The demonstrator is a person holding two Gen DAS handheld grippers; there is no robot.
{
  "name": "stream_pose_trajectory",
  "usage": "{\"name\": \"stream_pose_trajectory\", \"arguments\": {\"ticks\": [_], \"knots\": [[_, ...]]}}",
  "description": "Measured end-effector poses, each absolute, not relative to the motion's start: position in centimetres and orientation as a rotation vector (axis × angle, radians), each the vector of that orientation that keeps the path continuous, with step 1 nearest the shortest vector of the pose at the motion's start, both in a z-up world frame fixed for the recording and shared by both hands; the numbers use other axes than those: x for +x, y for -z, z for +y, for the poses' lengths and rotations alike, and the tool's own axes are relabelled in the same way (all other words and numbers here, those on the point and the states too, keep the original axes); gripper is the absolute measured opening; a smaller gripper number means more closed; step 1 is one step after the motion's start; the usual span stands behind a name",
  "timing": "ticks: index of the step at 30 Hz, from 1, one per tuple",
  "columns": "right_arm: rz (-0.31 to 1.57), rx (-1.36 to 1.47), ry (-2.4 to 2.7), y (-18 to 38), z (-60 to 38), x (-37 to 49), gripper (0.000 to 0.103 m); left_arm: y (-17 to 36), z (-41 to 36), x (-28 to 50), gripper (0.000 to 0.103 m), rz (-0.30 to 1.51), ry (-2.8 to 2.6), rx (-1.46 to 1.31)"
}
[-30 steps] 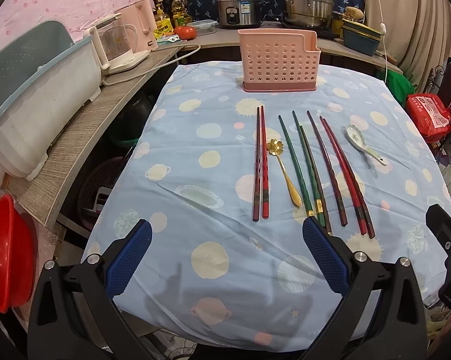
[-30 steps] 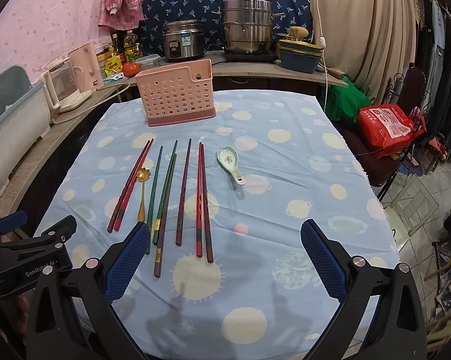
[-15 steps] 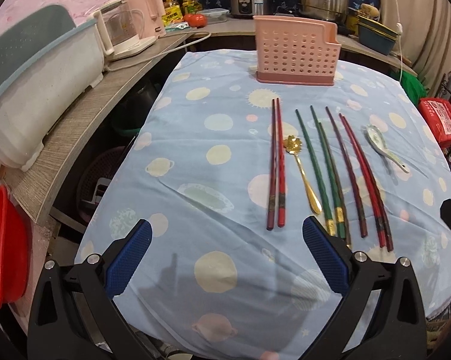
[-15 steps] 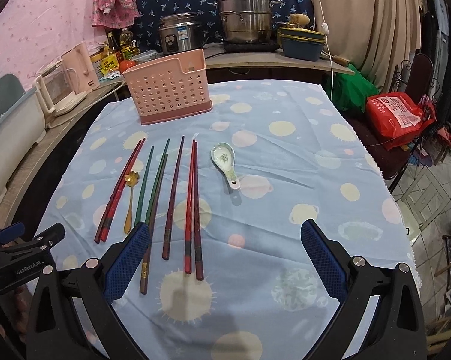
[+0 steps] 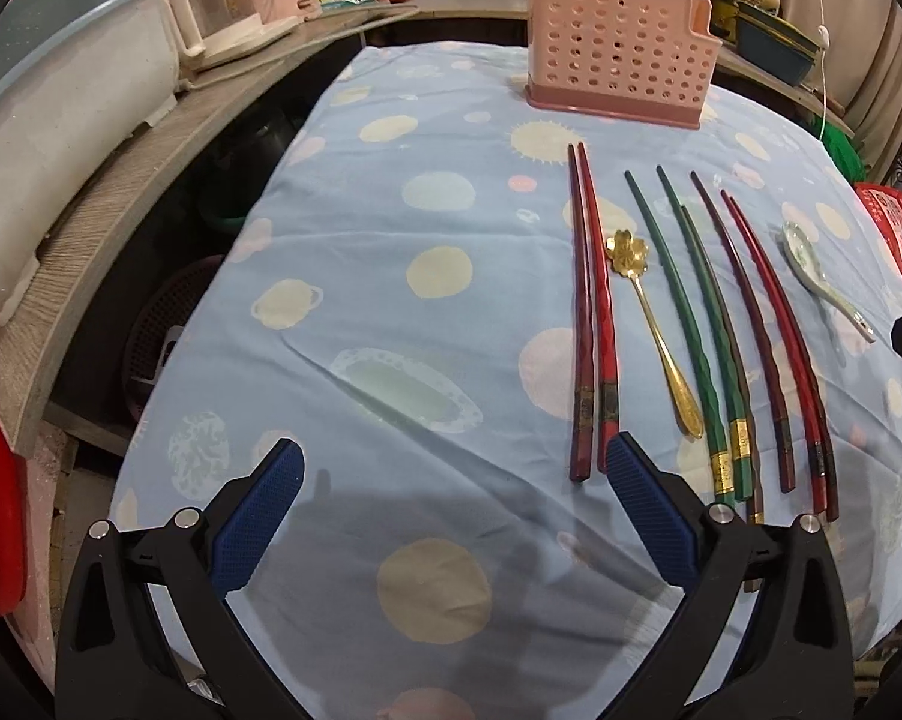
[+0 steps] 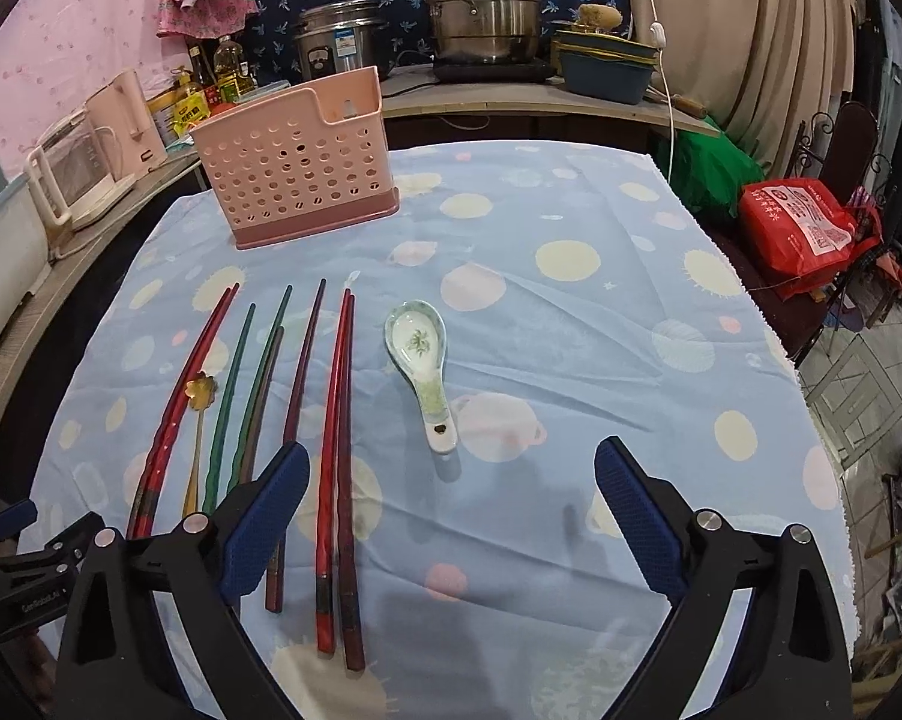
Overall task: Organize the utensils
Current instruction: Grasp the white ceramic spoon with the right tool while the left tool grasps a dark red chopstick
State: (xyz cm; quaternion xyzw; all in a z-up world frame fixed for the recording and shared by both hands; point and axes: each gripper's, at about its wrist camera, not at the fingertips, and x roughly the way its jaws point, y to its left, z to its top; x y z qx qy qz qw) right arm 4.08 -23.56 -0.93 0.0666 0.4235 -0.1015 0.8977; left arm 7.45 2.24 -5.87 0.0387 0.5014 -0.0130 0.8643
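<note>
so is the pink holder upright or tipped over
Upright: the pink holder stands on its darker base on the tablecloth, open top facing up.

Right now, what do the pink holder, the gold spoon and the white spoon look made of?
The pink holder looks like matte moulded plastic: thin punched walls. The gold spoon seems polished metal; its flower bowl glints. The white spoon looks like glazed ceramic, thick, glossy and with a painted green motif, though melamine is possible.
</note>
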Motion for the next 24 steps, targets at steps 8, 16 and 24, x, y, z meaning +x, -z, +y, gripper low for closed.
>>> {"name": "stream_pose_trajectory", "arguments": {"ticks": [8, 16, 24], "knots": [[0.902, 0.126, 0.213, 2.0, -23.3, 5.0, 0.092, 7.6, 2.0, 8.7, 0.096, 1.078, 0.022, 0.117], [0.917, 0.124, 0.207, 2.5, -23.0, 5.7, 0.092, 8.8, 1.5, 9.6, 0.094, 1.097, 0.050, 0.125], [0.922, 0.116, 0.207, 2.6, -23.2, 6.7, 0.083, 8.5, 1.2, 10.0, 0.069, 1.087, 0.122, 0.085]]}}
